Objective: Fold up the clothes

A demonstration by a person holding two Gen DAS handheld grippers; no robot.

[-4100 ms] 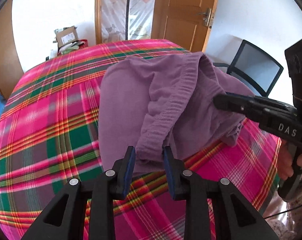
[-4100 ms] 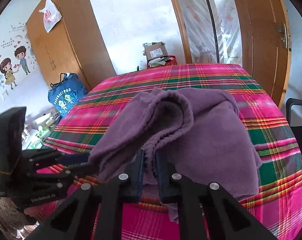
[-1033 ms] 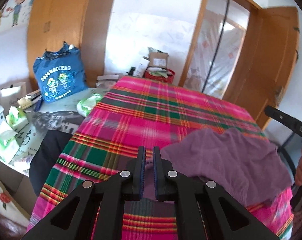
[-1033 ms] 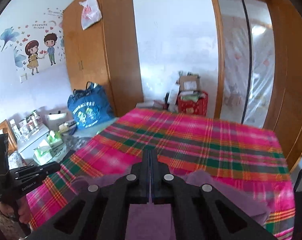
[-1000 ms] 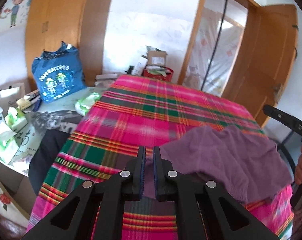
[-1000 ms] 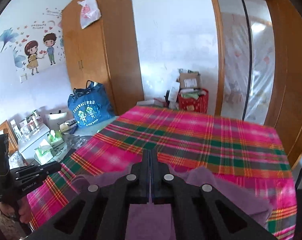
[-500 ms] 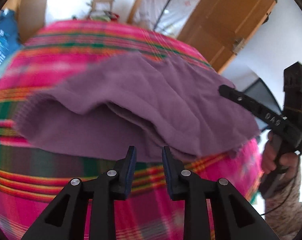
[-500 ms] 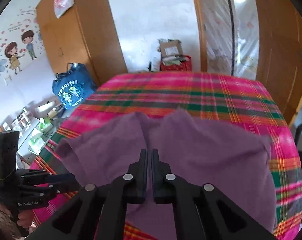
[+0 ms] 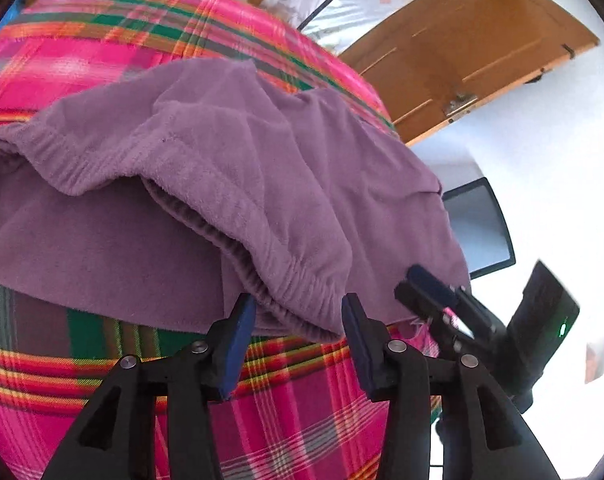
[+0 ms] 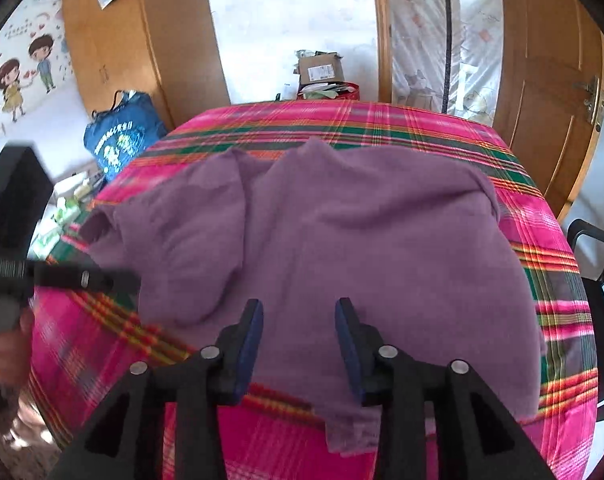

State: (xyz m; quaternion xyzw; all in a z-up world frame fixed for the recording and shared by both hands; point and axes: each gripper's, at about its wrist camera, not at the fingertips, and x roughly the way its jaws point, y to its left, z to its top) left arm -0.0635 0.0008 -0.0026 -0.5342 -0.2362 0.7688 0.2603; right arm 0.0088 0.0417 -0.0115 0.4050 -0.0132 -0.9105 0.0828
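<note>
A purple fleece garment with a ribbed elastic waistband lies spread on the pink plaid table. My left gripper is open, its blue pads on either side of the near waistband edge, which shows between them. In the right wrist view the same purple garment covers the table's middle, and my right gripper hangs open just above its near hem with nothing held. The right gripper also shows at the garment's right edge in the left wrist view. The left gripper appears blurred at the left of the right wrist view.
A wooden door and a black chair stand to the right. A blue bag and clutter sit left of the table. A cardboard box lies beyond the pink plaid table's far edge. A hand holds the left tool.
Both grippers were shut on the lifted garment a second ago. They have since lowered it flat onto the table and opened, letting it go.
</note>
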